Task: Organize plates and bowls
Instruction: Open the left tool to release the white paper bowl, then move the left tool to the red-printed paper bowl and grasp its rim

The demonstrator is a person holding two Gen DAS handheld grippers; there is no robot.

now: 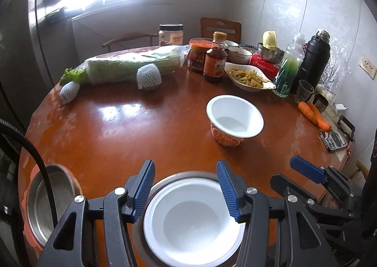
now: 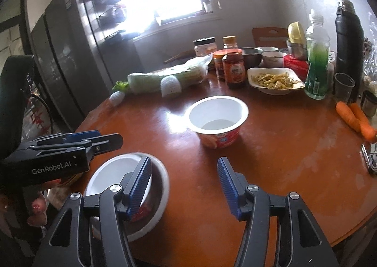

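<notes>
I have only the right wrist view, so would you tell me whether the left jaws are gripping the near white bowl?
Observer: No. In the left wrist view the left gripper has its jaws open to either side of the white bowl, and the pads look clear of its rim.
Operator: Thank you. Does anything lie beyond that gripper, hidden from me?
Observer: Yes. A steel bowl with an orange rim sits at the table edge, left of the white bowl.
</notes>
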